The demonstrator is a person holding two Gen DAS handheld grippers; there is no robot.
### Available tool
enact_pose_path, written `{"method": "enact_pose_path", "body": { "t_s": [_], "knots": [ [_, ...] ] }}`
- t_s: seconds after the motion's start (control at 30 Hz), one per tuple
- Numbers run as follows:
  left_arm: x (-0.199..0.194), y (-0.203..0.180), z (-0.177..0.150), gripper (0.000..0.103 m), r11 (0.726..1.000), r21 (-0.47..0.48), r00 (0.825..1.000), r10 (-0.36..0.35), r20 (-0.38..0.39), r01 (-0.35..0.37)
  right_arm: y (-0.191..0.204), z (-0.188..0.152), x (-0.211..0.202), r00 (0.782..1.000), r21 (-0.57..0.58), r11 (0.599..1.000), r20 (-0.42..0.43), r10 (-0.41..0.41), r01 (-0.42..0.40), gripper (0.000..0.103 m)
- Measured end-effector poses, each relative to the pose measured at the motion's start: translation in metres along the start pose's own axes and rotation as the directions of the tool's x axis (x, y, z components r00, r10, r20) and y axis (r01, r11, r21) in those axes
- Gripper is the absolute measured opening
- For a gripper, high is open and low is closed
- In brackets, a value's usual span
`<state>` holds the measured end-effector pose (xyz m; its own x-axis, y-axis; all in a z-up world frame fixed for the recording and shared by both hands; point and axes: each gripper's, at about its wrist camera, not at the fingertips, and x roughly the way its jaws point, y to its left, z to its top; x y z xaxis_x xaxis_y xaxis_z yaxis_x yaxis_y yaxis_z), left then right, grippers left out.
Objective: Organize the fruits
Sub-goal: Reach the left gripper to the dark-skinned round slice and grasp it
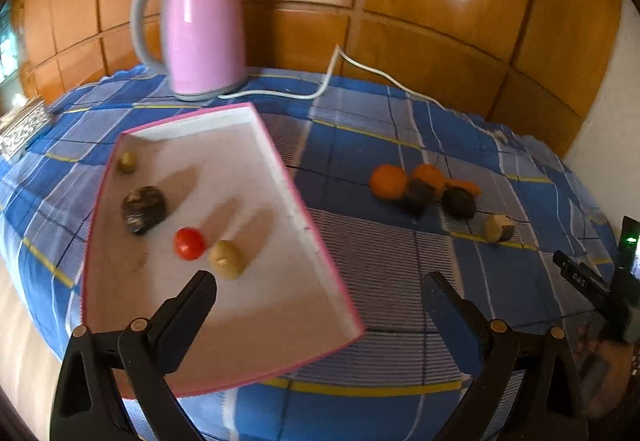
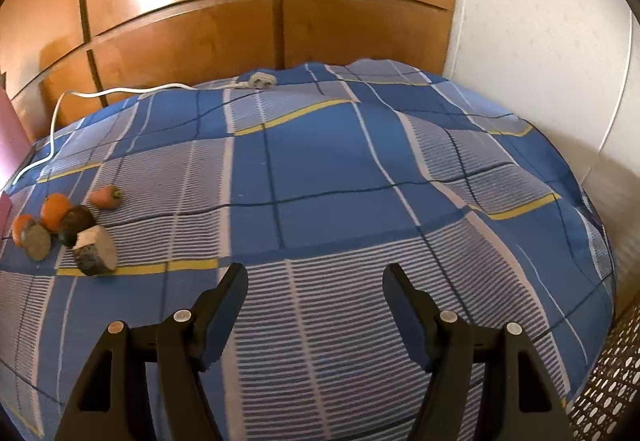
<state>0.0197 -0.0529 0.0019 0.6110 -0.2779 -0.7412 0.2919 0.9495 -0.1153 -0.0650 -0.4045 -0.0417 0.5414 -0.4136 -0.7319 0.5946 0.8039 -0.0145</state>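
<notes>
Right now the left gripper (image 1: pixel 320 295) has its jaws spread wide with nothing between them, and it hangs over the near edge of a white tray with a pink rim (image 1: pixel 320 237). Its left finger sits above the tray floor and its right finger sits above the blue checked cloth (image 1: pixel 360 145) beside the tray. Just past the left finger, inside the tray, lie a pale green fruit (image 1: pixel 227 259) and a small red tomato (image 1: pixel 189 243), close together. Farther in sit a dark lumpy fruit (image 1: pixel 143 209) and a little yellow-brown one (image 1: pixel 127 161) near the far corner. Behind the tray stands a pink kettle (image 1: pixel 204 33), and its white cord (image 1: pixel 332 81) snakes across the cloth to the right. Off to the right of the tray, well apart from the jaws, is a loose bunch of fruit on the cloth: an orange (image 1: pixel 387 181), dark ones and a cut pale piece (image 1: pixel 499 227). The right gripper (image 2: pixel 315 281) is also open and holds nothing, with only bare cloth between its fingers. The same bunch lies to its left: the cut pale piece (image 2: pixel 95 249) is nearest, then a dark fruit (image 2: pixel 76 225), oranges (image 2: pixel 56 216) and a small carrot-like piece (image 2: pixel 106 197) farther off. A white plug (image 2: pixel 262 81) rests at the far edge of the cloth by the wooden wall.
</notes>
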Motion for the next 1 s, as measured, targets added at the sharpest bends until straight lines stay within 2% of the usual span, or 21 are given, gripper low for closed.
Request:
{"method": "enact_pose_path", "body": {
  "t_s": [0.17,0.23,0.43,0.6,0.77,0.83,0.9,1.0],
  "knots": [
    [0.017,-0.020,0.015,0.100,0.999,0.027,0.999,-0.020,-0.048,0.021,-0.007,0.001,0.004,1.000,0.015,1.000,0.004,-0.017,0.017,0.071],
    [0.025,-0.029,0.018,0.088,0.998,0.040,0.997,-0.045,-0.063,0.048,-0.009,0.000,0.006,1.000,0.019,1.000,0.002,-0.017,0.017,0.071],
    [0.058,-0.057,0.034,0.067,0.989,0.094,0.989,-0.102,-0.111,0.112,-0.010,-0.002,0.010,1.000,0.026,1.000,0.000,-0.003,0.003,0.071],
    [0.092,-0.075,0.040,0.062,0.983,0.119,0.981,-0.118,-0.157,0.137,-0.011,-0.002,0.012,1.000,0.033,0.999,0.003,0.009,-0.009,0.071],
    [0.115,-0.084,0.045,0.061,0.982,0.124,0.978,-0.124,-0.166,0.145,-0.011,-0.003,0.012,1.000,0.031,0.999,0.007,0.017,-0.017,0.071],
    [0.121,-0.087,0.047,0.055,0.981,0.123,0.979,-0.127,-0.160,0.147,-0.011,-0.003,0.013,1.000,0.032,0.999,0.010,0.020,-0.020,0.072],
    [0.126,-0.089,0.046,0.041,0.979,0.124,0.976,-0.139,-0.170,0.161,-0.011,-0.003,0.014,1.000,0.033,0.999,0.013,0.025,-0.026,0.074],
    [0.124,-0.093,0.040,0.035,0.970,0.144,0.970,-0.172,-0.174,0.198,-0.010,-0.004,0.014,0.999,0.029,0.999,0.017,0.028,-0.028,0.075]
  ]
}}
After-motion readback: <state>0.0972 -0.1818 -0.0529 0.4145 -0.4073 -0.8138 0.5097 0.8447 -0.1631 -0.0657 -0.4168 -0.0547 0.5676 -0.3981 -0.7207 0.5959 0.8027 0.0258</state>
